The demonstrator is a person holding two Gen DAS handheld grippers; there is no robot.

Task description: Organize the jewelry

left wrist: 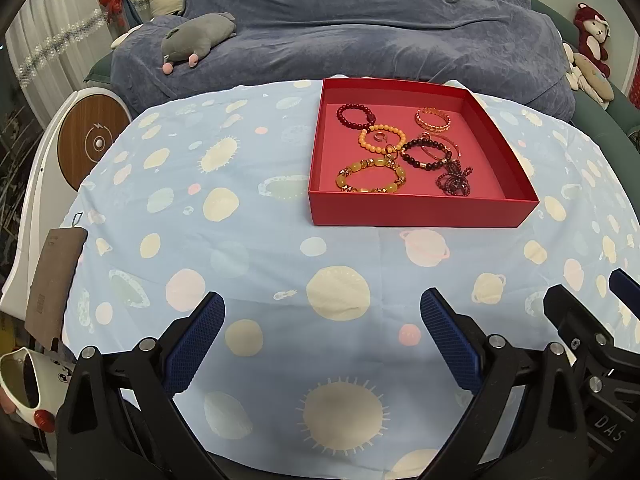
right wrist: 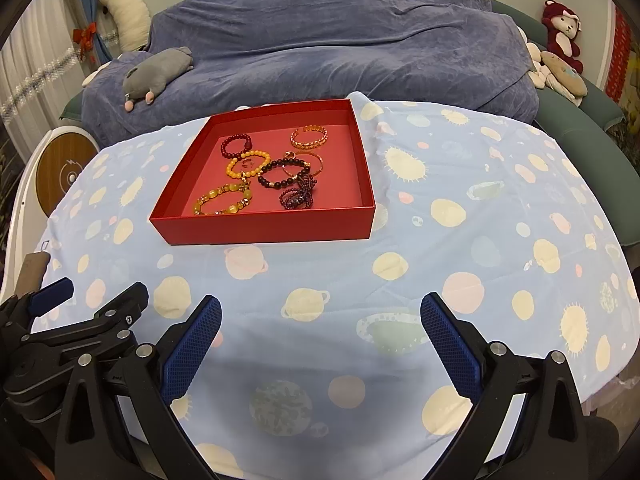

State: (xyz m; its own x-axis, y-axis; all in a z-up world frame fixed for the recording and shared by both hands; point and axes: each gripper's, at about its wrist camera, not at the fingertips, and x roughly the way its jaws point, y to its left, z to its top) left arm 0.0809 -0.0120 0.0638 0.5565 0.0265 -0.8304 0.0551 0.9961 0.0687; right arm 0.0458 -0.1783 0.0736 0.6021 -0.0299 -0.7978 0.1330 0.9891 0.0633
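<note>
A red box (left wrist: pixel 420 211) (right wrist: pixel 264 229) stands on the blue planet-print cloth and holds several bracelets: a dark red bead one (left wrist: pixel 355 115), an orange bead one (left wrist: pixel 380 141), a yellow stone one (left wrist: pixel 372 176), a gold cuff (left wrist: pixel 433 118), a dark bead one (left wrist: pixel 426 153) and a purple strand (left wrist: pixel 454 179). My left gripper (left wrist: pixel 322 302) is open and empty, well short of the box. My right gripper (right wrist: pixel 320 306) is open and empty, near the front of the cloth, right of the box. The right gripper also shows at the left wrist view's right edge (left wrist: pixel 600 312).
A bed with a blue blanket (left wrist: pixel 360 28) and a grey plush (left wrist: pixel 196 40) lies behind the table. A white stand with a round wooden disc (left wrist: pixel 92 140) is at the left. A brown tag (left wrist: pixel 52 280) hangs at the cloth's left edge. A mug (left wrist: pixel 28 384) sits low left.
</note>
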